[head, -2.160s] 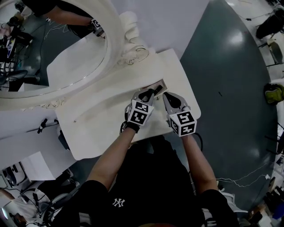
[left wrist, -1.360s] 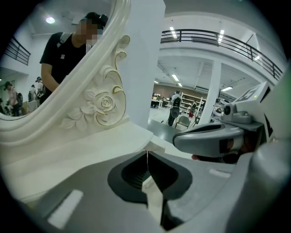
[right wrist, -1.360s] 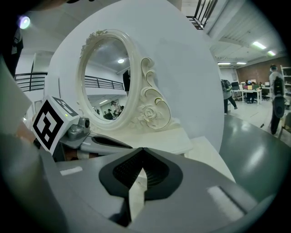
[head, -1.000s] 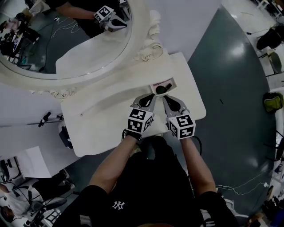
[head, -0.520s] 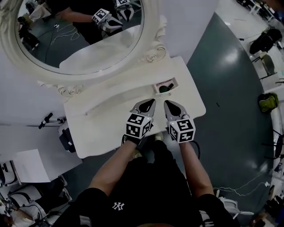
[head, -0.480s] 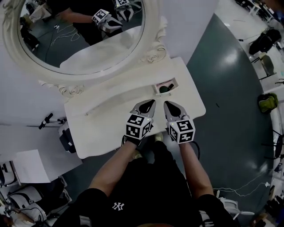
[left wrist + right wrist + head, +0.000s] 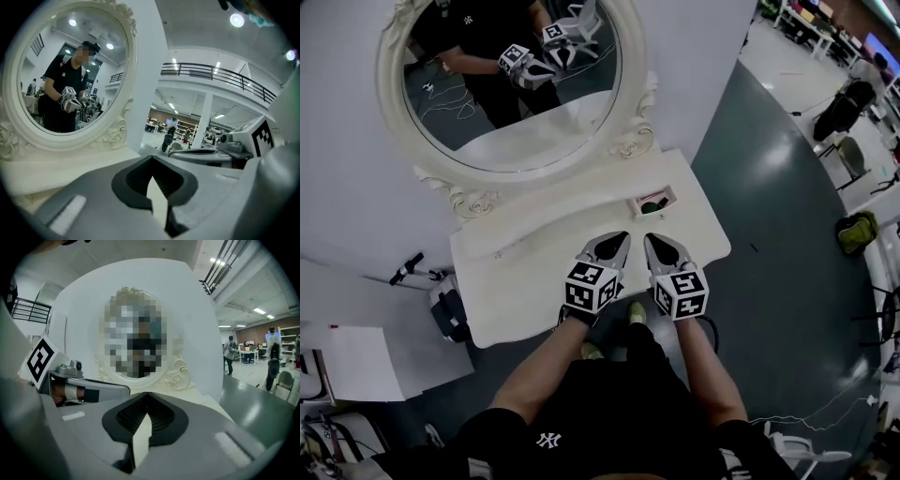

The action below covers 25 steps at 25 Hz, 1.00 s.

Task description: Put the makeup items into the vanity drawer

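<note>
Both grippers have backed off from the drawer (image 7: 634, 205) since the earlier head-view frames, where their tips were right at it. They now sit at lower centre of the head view, over the near half of the vanity top (image 7: 520, 286). Your head has also pulled back, so the whole oval mirror (image 7: 516, 141) shows at upper left.

Your left gripper (image 7: 616, 238) has its jaws closed tip to tip, and its own view shows only the empty notch between them. Your right gripper (image 7: 653, 241) is the same, closed with no load. The two are side by side and just apart.

The makeup items (image 7: 653, 201) lie inside the small drawer, right of centre and just beyond the gripper tips. I can see a dark piece and something pinkish (too small to name either). The drawer looks open.

I judge the placing step done. No other makeup shows on the top, apart from a faint mark at the left that is too small to read.

The next move is likely closing the drawer. Bring one closed gripper to its front and push straight, keeping the tip off the items inside.
</note>
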Tool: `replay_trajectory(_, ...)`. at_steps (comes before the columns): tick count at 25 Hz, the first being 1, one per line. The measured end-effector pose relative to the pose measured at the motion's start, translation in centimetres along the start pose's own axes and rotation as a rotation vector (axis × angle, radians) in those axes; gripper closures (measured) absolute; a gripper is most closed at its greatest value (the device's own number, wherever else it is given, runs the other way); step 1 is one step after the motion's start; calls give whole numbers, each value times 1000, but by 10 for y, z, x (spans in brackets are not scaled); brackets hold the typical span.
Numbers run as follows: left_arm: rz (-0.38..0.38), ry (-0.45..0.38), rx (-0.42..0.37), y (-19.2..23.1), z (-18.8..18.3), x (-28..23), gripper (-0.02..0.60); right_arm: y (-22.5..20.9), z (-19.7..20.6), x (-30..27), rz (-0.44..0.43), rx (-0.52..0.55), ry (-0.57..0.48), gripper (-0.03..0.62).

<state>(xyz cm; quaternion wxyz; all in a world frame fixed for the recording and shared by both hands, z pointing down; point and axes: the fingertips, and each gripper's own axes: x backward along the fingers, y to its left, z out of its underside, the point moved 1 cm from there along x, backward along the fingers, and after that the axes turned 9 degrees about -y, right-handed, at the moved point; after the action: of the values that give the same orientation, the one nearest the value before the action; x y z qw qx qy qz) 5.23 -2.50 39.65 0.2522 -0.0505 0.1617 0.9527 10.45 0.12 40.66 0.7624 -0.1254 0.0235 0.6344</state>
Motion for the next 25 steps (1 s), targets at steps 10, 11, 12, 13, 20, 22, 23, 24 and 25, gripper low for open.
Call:
replay_trajectory(10,26,-61,-5,-20,-24,34,580,24,-23,18,20,15,-39,569)
replay_trajectory(11,27,-65,-8,-21,-26,36,580,25,-25,18,21,19,-38,569)
replay_trajectory(12,27,-70,-9,-23,-28,38,580,27,-27,20,22,21,-39,569)
replay_trajectory(13,28,-75,-9,-24,-30,40,580,28,-30,21,21,22,-43,569)
replay_trajectory(20,24,-99,-19,-27,-39,50,580,35,-42,26,30,26,-76,569)
replay_trajectory(22,21,-105,-24,-28,-39,51,580,36,-41,28,32,25,-78,569)
replay_trajectory(23,21,-106,-25,-29,-38,52,580,37,-40,28,32,24,-78,569)
replay_trajectory(24,21,-106,-25,-29,-38,52,580,37,-39,29,32,23,-77,569)
replay_trajectory(25,22,-107,-25,-30,-38,52,580,38,-38,29,33,23,-77,569)
